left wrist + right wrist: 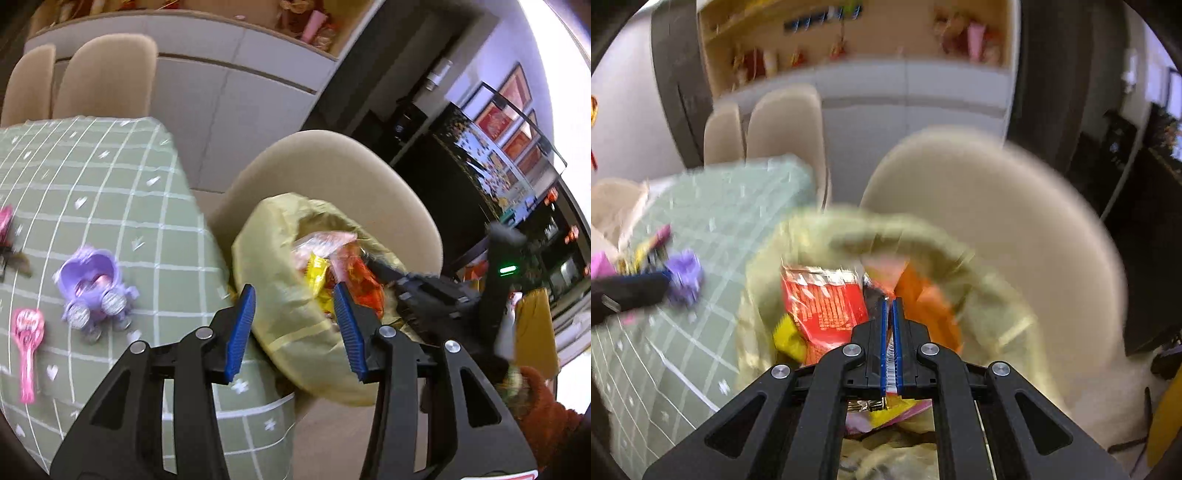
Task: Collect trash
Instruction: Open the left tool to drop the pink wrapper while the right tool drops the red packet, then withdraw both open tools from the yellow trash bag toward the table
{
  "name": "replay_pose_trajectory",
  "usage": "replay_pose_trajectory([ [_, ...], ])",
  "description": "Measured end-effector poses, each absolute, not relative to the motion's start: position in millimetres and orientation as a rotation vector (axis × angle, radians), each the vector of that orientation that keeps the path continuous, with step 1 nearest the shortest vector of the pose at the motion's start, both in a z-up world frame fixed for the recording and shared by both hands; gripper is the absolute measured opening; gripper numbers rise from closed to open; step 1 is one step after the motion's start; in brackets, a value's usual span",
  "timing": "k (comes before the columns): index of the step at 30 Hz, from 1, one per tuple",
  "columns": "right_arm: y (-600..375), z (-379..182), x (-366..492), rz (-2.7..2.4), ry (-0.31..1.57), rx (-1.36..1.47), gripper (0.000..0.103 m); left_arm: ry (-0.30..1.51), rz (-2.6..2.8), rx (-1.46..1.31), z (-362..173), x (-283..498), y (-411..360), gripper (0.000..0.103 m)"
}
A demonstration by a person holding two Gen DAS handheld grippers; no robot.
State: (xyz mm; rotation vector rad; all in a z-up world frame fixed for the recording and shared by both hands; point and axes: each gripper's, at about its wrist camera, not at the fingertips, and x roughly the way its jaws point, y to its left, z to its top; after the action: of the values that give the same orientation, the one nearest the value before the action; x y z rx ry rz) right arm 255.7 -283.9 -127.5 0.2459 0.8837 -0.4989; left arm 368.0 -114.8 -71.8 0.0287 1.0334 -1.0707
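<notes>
Hanging off the tabletop [110, 192] edge, the bag [291, 325] risked tipping and spilling wrappers. The left gripper [295, 328] stood wide open, empty, astride its rim. The right gripper [891, 339], nearly closed, pinched a thin wrapper [891, 363] that could snag.

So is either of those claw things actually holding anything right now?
The right gripper is shut on a thin wrapper, pinching its edge over the trash bag. The left gripper is open and empty.

Print on the red wrapper [822, 306] is too blurred to read.
</notes>
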Motion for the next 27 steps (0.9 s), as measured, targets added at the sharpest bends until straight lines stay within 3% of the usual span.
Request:
replay_pose_trajectory([
  [10, -289, -168, 263, -0.533, 1.022, 0.255, 0.005, 1.025, -0.986, 0.047, -82, 378, -93, 0.042],
  [21, -285, -122, 215, -0.532, 0.843, 0.293, 0.007, 1.043, -0.969, 0.012, -82, 366, -70, 0.047],
  [24, -280, -107, 202, -0.513, 0.820, 0.294, 0.028, 1.072, -0.951, 0.022, -90, 359, -60, 0.047],
  [26, -274, -98, 200, -0.502, 0.814, 0.276, 0.048, 1.082, -0.938, 0.023, -94, 353, -52, 0.047],
  [27, -271, -95, 198, -0.506, 0.809, 0.261, 0.049, 1.084, -0.933, 0.021, -95, 350, -50, 0.047],
])
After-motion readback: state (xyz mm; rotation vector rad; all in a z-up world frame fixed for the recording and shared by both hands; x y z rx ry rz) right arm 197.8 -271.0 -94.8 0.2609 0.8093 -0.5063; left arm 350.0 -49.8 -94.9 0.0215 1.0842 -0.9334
